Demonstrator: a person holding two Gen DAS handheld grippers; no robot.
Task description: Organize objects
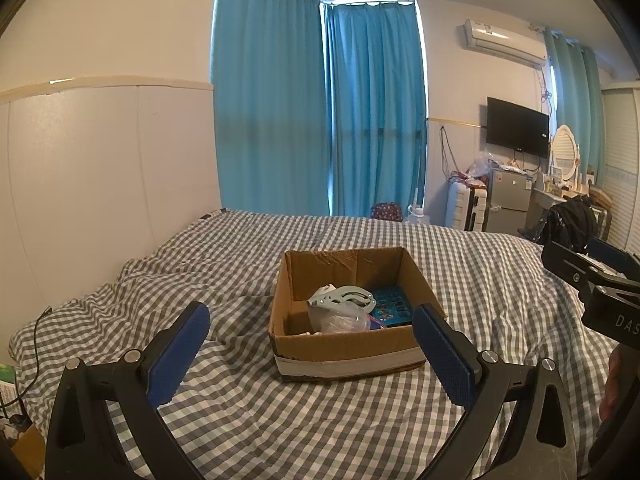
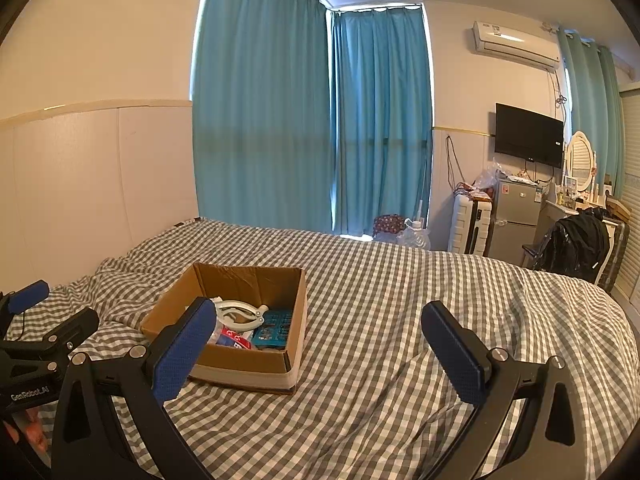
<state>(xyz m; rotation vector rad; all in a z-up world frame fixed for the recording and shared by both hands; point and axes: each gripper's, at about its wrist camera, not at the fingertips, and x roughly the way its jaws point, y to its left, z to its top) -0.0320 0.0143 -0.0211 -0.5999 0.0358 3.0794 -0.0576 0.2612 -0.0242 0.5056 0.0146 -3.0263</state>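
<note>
An open cardboard box (image 1: 344, 356) sits on the checked bed; it also shows in the right wrist view (image 2: 256, 372). Inside lie a pale grey clip (image 1: 344, 298) on a clear plastic bag (image 1: 340, 318), and a teal packet (image 1: 394, 306). The right wrist view shows the clip (image 2: 240, 314), a red item (image 2: 236, 340) and the teal packet (image 2: 274, 328). My left gripper (image 1: 312, 316) is open and empty, held just in front of the box. My right gripper (image 2: 320, 316) is open and empty, to the right of the box.
The grey-and-white checked bedspread (image 1: 280, 420) covers the bed. A white panelled wall (image 1: 100, 180) runs along the left. Blue curtains (image 1: 320, 120) hang behind. A fridge (image 2: 516, 216), suitcase (image 2: 468, 220), TV (image 2: 528, 134) and a chair with a black bag (image 2: 576, 244) stand at the far right.
</note>
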